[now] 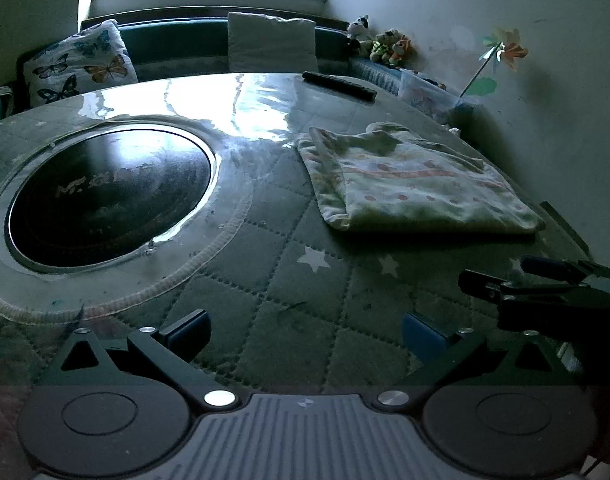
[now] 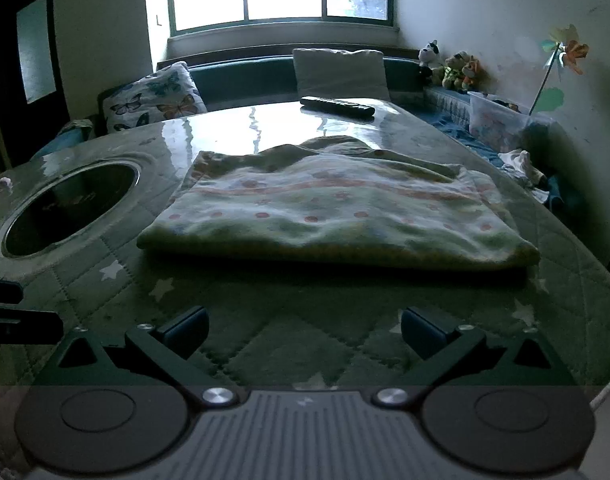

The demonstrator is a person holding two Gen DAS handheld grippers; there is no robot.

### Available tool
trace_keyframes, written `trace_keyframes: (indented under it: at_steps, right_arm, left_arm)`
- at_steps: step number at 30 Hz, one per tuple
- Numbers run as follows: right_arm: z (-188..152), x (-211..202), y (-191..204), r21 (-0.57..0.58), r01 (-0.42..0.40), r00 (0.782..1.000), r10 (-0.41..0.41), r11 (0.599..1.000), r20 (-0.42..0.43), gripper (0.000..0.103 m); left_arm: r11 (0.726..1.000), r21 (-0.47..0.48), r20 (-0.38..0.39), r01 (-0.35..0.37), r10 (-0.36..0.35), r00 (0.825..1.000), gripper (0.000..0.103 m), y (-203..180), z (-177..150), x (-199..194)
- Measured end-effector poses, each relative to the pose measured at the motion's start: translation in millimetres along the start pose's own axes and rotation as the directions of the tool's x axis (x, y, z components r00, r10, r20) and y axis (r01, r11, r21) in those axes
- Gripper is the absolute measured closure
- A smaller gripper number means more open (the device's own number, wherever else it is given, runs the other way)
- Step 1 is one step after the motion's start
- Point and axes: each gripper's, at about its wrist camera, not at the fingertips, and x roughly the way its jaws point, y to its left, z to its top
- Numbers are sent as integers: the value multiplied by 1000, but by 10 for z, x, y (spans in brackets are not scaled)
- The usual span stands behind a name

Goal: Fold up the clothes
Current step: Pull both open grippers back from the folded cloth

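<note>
Though the garment point(image 2: 337, 216) already lay folded into a flat rectangle on the quilted surface point(image 2: 305, 344), just to the window side of both grippers, its upper layers looked loose and rumpled. Both the left gripper point(image 1: 305, 336) and right gripper point(image 2: 305, 332) hung short of the garment's near edge, jaws spread wide and holding nothing. A careless pinch of only the top layer could drag the fold open, I thought. Beside the garment, the round cooktop point(image 1: 109, 196) bore lettering starting "Mr."; the rest was unreadable. Beyond the garment lay a remote point(image 2: 337, 106).
</note>
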Motion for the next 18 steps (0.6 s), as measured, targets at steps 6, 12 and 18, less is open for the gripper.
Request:
trace_keyframes:
  at_steps: [6, 12, 18]
  right_arm:
    - [9, 10, -21, 4, 6, 1000, -6, 1000, 1, 0]
    - [25, 39, -76, 21, 13, 1000, -13, 1000, -2, 0]
    - [47, 94, -115, 33, 25, 1000, -24, 999, -12, 0]
  left_arm:
    - [1000, 10, -5, 7, -7, 1000, 0, -50, 13, 30]
    - [1000, 23, -5, 12, -12, 1000, 0, -91, 43, 57]
    - [999, 28, -9, 16, -16, 1000, 0, -105, 72, 95]
